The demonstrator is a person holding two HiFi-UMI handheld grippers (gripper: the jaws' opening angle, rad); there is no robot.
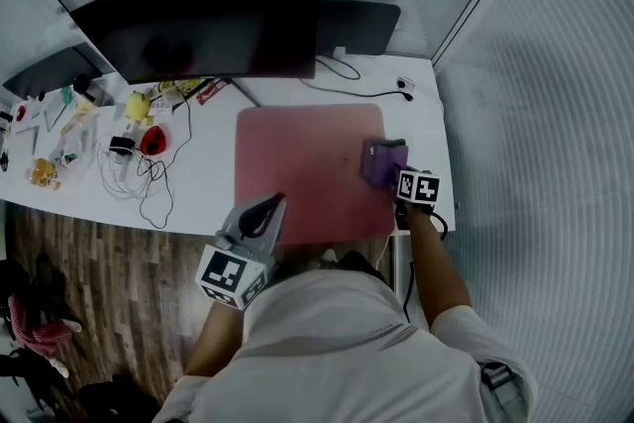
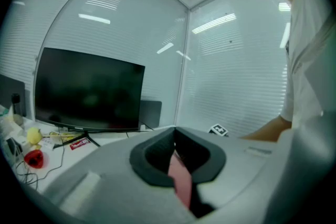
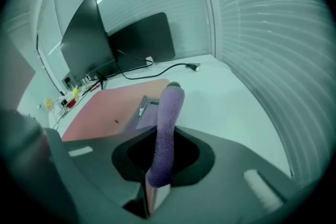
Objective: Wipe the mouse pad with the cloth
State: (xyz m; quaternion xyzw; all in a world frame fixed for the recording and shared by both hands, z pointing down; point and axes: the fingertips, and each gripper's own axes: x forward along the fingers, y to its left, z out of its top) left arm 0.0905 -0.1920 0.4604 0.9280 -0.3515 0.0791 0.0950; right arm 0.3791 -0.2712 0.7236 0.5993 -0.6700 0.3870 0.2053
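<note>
Head view: a white desk point(image 1: 418, 119) carries a dark monitor point(image 1: 208, 20) at the rear and a pink mouse pad point(image 1: 307, 173) in front of it. Small items, among them a yellow toy point(image 1: 138, 104), lie near the desk's left end. The purple cloth point(image 1: 382, 161) rests on the pad at its right edge, with the right gripper point(image 1: 396, 178) directly on it. The left gripper point(image 1: 269, 211) sits at the pad's front left area, tips pointing onto the pad, well apart from the cloth. Left gripper view: the left gripper point(image 2: 175, 131) has its jaws pressed together at the tips with nothing pinched between them. A strip of the mouse pad point(image 2: 181, 176) shows through the slot behind the tips. The monitor point(image 2: 89, 89) stands beyond, and the person's forearm point(image 2: 262, 131) enters from the right. Right gripper view: the right gripper point(image 3: 169, 97) has its jaws clamped on the cloth point(image 3: 164, 134), which runs between them as a narrow upright fold. Beyond the jaws lies the mouse pad point(image 3: 110, 110), flat on the desk point(image 3: 226, 102). A black cable point(image 3: 168, 67) runs across the desk behind the pad.
</note>
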